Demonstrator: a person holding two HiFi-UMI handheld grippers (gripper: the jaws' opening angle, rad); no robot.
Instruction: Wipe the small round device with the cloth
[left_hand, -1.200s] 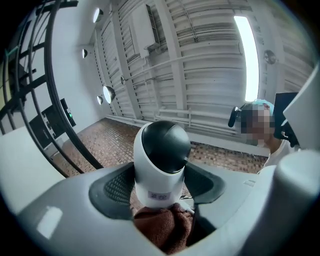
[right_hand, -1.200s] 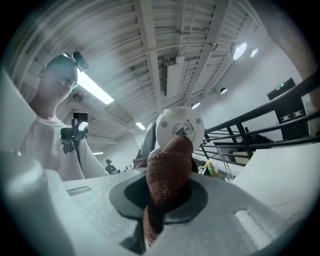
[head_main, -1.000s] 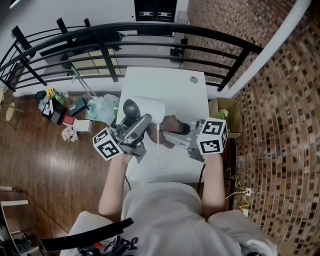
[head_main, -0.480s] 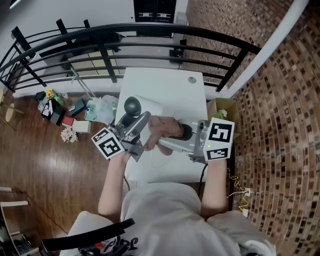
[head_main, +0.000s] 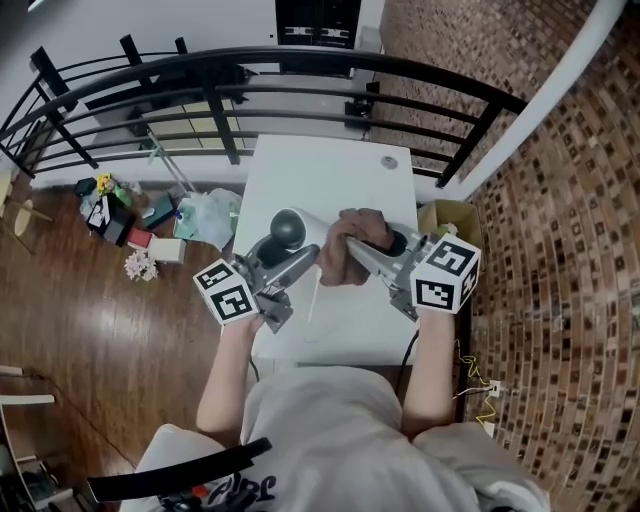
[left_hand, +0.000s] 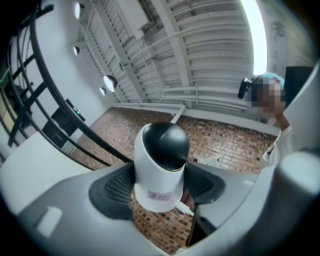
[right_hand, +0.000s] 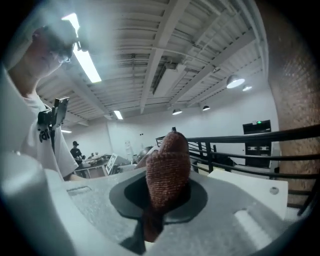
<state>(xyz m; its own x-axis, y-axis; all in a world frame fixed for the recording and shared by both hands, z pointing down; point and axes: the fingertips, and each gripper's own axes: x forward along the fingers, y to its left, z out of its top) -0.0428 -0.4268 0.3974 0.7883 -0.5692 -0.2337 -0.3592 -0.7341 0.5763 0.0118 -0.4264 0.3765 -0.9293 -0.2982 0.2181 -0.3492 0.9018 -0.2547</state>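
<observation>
The small round device, a white body with a black dome, is held above the white table. My left gripper is shut on it. In the left gripper view the device stands upright between the two dark pads, which press on its white sides. Its thin white cable hangs down toward the table. My right gripper is shut on a brown knitted cloth, bunched just right of the device. In the right gripper view the cloth sticks up from between the jaws.
A black railing runs behind the table's far edge. A small round disc lies on the far right of the table. An open cardboard box sits right of the table, and bags and clutter lie on the wooden floor at left.
The cloth, which was below and right of the device, now sits higher, right beside it. The right gripper has rolled and swung up. The left gripper shifted slightly right with the device.
</observation>
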